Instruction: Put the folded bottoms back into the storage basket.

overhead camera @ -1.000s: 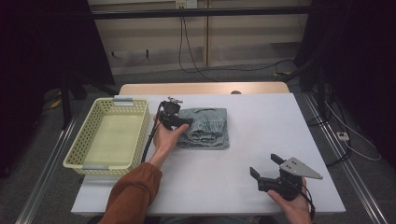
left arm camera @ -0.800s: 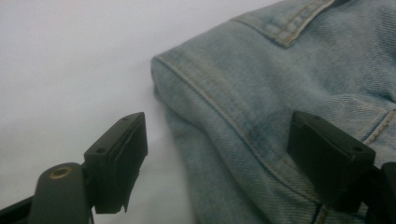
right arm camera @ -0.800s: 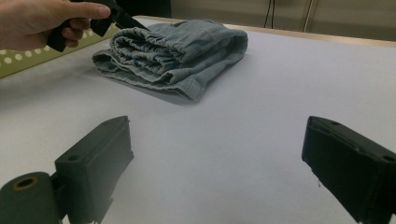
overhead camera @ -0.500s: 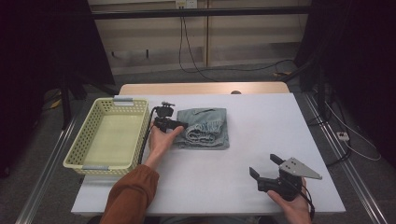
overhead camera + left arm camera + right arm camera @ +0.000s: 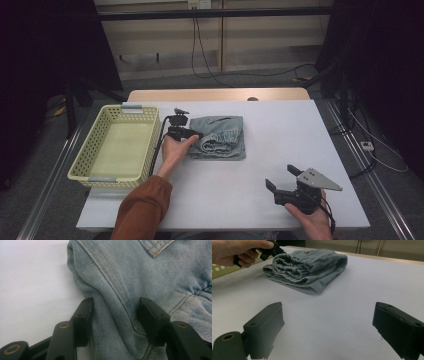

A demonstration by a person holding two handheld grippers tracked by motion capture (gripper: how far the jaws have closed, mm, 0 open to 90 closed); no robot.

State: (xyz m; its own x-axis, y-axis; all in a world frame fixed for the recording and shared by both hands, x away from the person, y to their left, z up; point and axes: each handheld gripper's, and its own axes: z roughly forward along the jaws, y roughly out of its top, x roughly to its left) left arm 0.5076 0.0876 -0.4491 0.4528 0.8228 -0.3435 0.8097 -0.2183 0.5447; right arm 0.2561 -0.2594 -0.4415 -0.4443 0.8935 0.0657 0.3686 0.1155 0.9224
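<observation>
The folded jeans (image 5: 219, 137) lie on the desk (image 5: 280, 130) just beside the basket (image 5: 120, 147). Soft, floppy denim probably sags, so a thick folded edge suits best. The left gripper (image 5: 115, 315) straddles such a fold, not clenched; the right gripper (image 5: 282, 180) is released.

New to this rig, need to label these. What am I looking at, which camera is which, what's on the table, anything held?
No robot arm: a person holds a two-jaw gripper in each hand. The high view looks down on the white table. The other two pictures come from cameras riding on the grippers, looking along their black jaws.

On the table lie folded jeans and, beside them, a yellow basket.

The left gripper has its jaws either side of a fold at the jeans' edge, touching the denim; whether it is clamped, I cannot tell. The right gripper is open, holding nothing, near the table's front edge.
</observation>
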